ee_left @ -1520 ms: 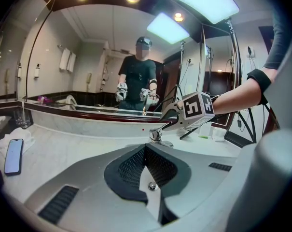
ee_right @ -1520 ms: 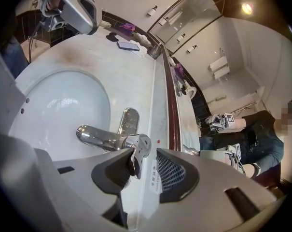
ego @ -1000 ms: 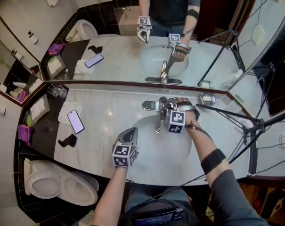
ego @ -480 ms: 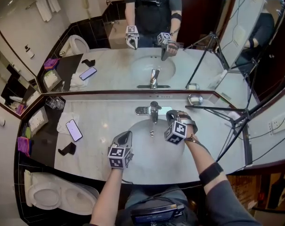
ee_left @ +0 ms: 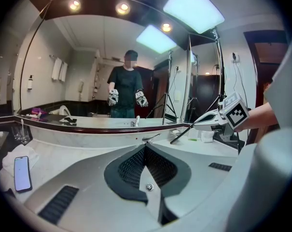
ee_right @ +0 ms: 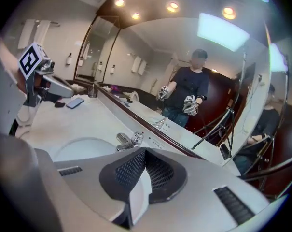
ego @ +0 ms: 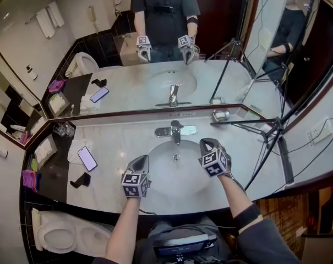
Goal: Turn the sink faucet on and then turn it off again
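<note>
**A:** What is sitting at the left end?

**B:** A toilet [ego: 61, 232] is standing below the left end of the counter [ego: 116, 142]. A phone [ego: 87, 158] is lying face up on the counter, partly on a white cloth [ego: 74, 144]. A small black object [ego: 79, 180] is lying near it on the dark section.

**A:** And the left gripper?

**B:** The left gripper [ego: 141, 159] is hovering at the left edge of the sink [ego: 174, 175], pointing towards the mirror [ego: 155, 76]. Its own view is showing the two jaws pressing together with nothing caught between them.

**A:** Where is the faucet sitting?

**B:** The faucet [ego: 176, 131] is standing at the back of the sink, in the middle and just in front of the mirror. It is lying between the two grippers, and neither one is touching it.

**A:** What is the right gripper doing?

**B:** The right gripper [ego: 206, 143] is hanging over the right side of the sink, beside the faucet but apart from it. Its jaws have just been closing, and they are now meeting with nothing between them. Its view is looking past the closed tips at the faucet and the mirror.

**A:** Anything farther right?

**B:** A small shiny dish [ego: 221, 115] is resting against the mirror. A black tripod [ego: 265, 128] is reaching across the right end of the counter.
</note>
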Tool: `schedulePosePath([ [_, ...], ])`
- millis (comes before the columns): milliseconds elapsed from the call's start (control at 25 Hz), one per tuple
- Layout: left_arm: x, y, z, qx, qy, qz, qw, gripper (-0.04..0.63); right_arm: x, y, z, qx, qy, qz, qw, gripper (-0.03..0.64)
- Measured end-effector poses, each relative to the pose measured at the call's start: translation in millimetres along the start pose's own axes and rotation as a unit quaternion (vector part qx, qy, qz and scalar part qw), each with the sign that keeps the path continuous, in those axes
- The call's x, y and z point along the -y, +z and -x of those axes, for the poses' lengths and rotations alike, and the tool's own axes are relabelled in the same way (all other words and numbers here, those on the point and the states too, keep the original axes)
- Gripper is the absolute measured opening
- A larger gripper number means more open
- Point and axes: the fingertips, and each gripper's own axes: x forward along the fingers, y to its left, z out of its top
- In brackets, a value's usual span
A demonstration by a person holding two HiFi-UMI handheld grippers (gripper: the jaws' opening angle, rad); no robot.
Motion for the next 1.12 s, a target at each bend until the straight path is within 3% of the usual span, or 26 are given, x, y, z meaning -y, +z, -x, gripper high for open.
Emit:
schedulePosePath([
  [200, 0, 0, 5, 0.005, -0.001, 0.003, 1.0000, 0.000, 6, -14, 29, 0.026, -0.008, -0.129, 0.991, 0.018],
  [480, 2, -6, 9, 0.004, 0.003, 0.010, 0.9999, 0.000, 6, -62, 42, 0.032, -0.010, -0.223, 0.974, 0.018],
  [880, 8, -11, 11, 0.000, 0.011, 0.007, 0.9999, 0.000, 5, -85, 45, 0.024, -0.002, -0.224, 0.974, 0.018],
  [1120, 12, -12, 8, -0.002, 0.012, 0.008, 0.9999, 0.000, -1, -82, 43, 0.019, 0.006, -0.173, 0.985, 0.019],
])
